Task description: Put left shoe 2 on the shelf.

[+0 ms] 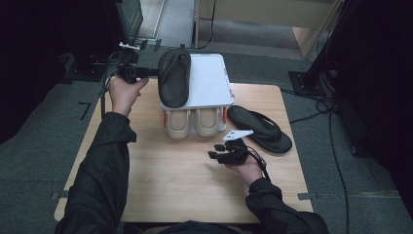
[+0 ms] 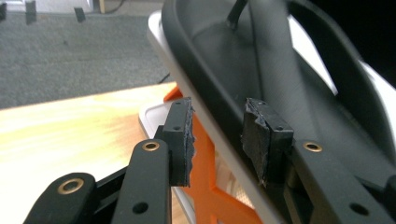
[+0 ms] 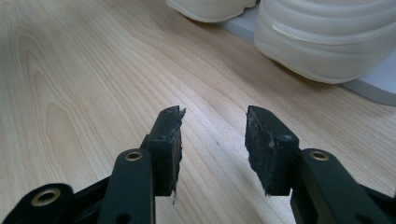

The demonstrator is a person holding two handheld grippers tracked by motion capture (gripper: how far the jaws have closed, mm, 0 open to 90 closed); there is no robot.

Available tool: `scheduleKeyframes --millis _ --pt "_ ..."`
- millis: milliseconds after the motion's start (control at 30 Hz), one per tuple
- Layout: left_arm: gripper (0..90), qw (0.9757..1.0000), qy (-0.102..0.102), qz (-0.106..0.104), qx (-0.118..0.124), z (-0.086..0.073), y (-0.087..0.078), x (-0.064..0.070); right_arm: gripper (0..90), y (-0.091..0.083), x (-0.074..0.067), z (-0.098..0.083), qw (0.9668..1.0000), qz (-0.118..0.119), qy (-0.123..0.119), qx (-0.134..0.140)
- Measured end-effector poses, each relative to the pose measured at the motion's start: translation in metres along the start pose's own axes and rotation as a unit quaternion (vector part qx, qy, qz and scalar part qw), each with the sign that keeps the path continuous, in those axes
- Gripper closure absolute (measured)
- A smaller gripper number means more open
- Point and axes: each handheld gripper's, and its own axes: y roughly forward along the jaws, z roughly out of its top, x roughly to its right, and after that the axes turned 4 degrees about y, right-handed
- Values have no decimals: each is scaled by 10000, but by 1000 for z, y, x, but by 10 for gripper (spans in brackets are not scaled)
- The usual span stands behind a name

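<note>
A person is sitting at a wooden tabletop point(image 1: 185, 180) and holding a gripper in each hand.

The left gripper point(image 1: 146, 72) is reaching out to a black sandal point(image 1: 174, 77) that is lying on the white top shelf point(image 1: 209, 80) of a small shoe rack. In the left gripper view, the two jaws are standing apart around the edge of the shelf and the sandal's rim point(image 2: 219, 88). One pad is sitting under the shelf edge and the other is over the sandal. It is hard to tell if the pads are pressing or just close; a gap is showing beside the lower pad. The sandal is filling much of that view, and its far end is getting cut off at the top. An orange rack leg point(image 2: 205, 172) is peeking out below the shelf.

The right gripper point(image 1: 220, 154) is resting low over the tabletop, near the front of the rack. Its jaws are standing open, with nothing between them, just bare wood point(image 3: 93, 70).

A pair of cream shoes point(image 1: 192, 122) is sitting on the lower shelf, and only their toes are sticking out. A second black sandal point(image 1: 260, 129) is lying on the tabletop to the right of the rack. The room around the tabletop is looking very dark, so things there are hard to make out.
</note>
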Motion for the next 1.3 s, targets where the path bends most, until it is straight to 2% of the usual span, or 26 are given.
scheduleKeyframes --millis 100,433,800,1033,1133,1300 --pt "642 10000 -67 -22 19 -5 1 -2 562 -1 1 0 10000 -13 -6 15" --pt "629 9999 118 -33 -33 -5 1 4 562 0 0 0 10000 -10 -3 14" --pt "618 9999 66 -111 -17 -5 7 6 562 -2 1 1 10000 4 28 47" --pt "589 9997 86 -216 82 -4 -5 5 562 -5 5 1 9999 -36 56 147" --pt "587 9996 156 -220 98 -4 -10 5 562 -9 10 3 9996 -87 138 227" --pt "577 9996 157 -218 103 -9 -17 2 562 -17 21 4 9989 -216 243 330"
